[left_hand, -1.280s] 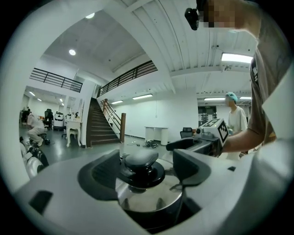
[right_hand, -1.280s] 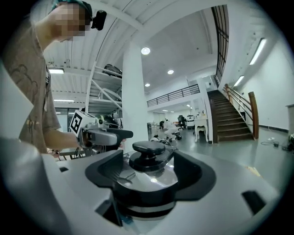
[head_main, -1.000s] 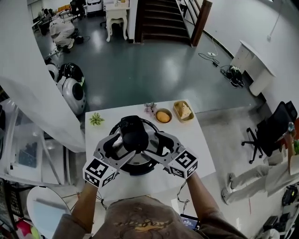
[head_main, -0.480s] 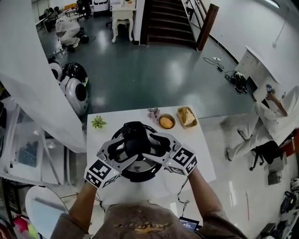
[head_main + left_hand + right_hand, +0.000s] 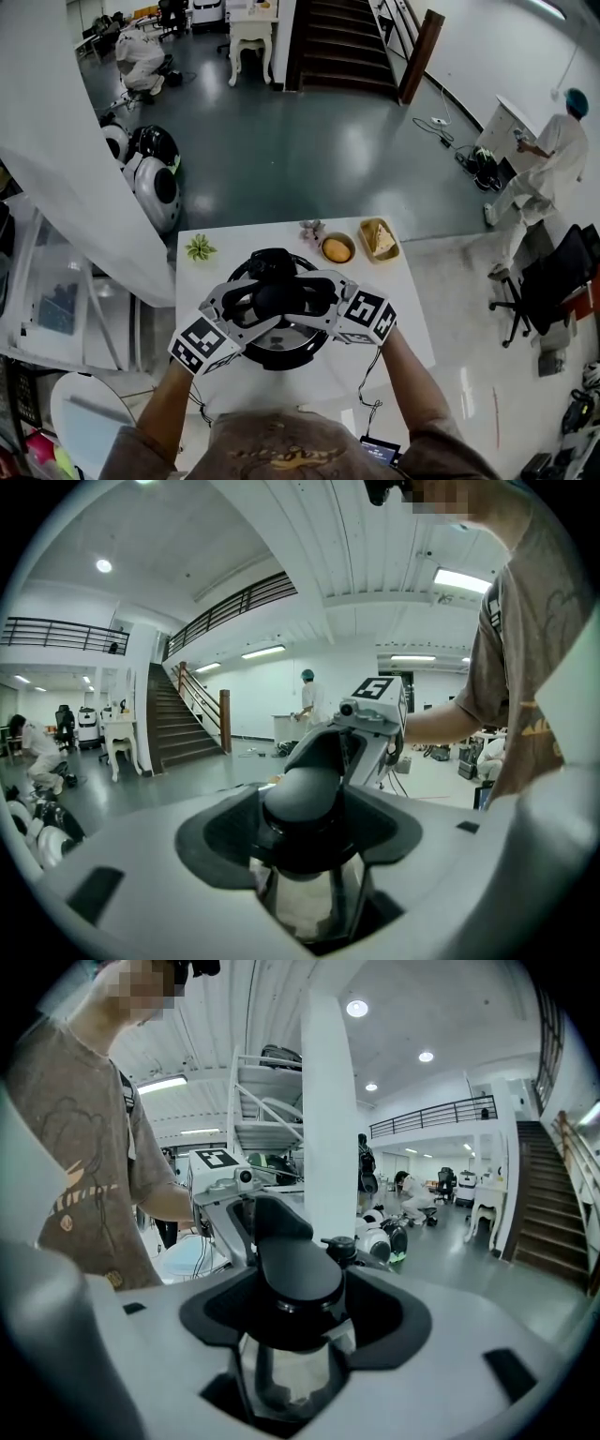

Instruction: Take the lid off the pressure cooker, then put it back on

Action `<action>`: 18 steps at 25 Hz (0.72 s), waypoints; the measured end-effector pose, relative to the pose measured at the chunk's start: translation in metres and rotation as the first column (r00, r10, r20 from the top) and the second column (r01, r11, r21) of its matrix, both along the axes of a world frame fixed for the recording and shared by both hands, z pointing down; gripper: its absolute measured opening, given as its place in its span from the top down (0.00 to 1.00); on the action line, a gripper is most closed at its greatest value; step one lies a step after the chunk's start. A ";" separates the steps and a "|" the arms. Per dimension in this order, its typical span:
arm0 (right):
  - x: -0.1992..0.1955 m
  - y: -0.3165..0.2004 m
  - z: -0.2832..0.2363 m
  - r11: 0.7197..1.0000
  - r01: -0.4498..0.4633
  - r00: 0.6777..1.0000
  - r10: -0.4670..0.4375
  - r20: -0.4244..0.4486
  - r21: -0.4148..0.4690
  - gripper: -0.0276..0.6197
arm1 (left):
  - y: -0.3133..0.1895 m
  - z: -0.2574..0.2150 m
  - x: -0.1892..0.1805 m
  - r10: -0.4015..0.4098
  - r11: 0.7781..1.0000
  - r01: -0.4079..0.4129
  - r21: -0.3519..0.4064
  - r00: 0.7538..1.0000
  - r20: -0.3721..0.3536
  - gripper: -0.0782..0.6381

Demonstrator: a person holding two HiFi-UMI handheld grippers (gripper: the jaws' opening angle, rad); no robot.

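Observation:
The pressure cooker (image 5: 281,339) stands mid-table with its lid on, and the lid's black handle (image 5: 273,294) sticks up at the centre. My left gripper (image 5: 251,306) comes at the handle from the left and my right gripper (image 5: 306,300) from the right, so they face each other across it. Both pairs of jaws have just been closing with the handle between them. In the left gripper view the rounded handle (image 5: 302,795) fills the gap between the black pads of the left gripper (image 5: 305,825). The right gripper view shows the same handle (image 5: 298,1277) wedged between the pads of the right gripper (image 5: 302,1314).
On the white table (image 5: 398,323) behind the cooker are a bowl with an orange thing (image 5: 337,249), a basket of bread (image 5: 379,238), a small green plant (image 5: 198,247) and a pinkish item (image 5: 309,228). A person in white (image 5: 544,159) stands far right near an office chair (image 5: 553,281).
Both grippers have drawn inward and their jaws have narrowed round the lid's handle. The cooker has not moved. A person in white has walked across the far right of the room.

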State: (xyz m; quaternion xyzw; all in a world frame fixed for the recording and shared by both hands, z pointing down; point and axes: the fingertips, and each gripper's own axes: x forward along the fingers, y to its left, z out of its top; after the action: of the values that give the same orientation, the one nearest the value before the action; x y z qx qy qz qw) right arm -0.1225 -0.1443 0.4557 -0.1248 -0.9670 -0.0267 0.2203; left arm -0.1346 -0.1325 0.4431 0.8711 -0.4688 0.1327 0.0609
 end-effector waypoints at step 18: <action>-0.003 0.002 0.001 0.995 -0.091 0.996 0.091 -0.010 0.030 0.53 | 0.000 0.003 -0.003 0.094 0.995 -0.094 -0.025 0.995 0.015 0.54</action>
State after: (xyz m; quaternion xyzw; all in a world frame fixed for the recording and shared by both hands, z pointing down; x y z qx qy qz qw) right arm -0.1258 -0.1426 0.4563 -0.0775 -0.9700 -0.0300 0.2283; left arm -0.1379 -0.1322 0.4458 0.8903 -0.4262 0.1479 0.0613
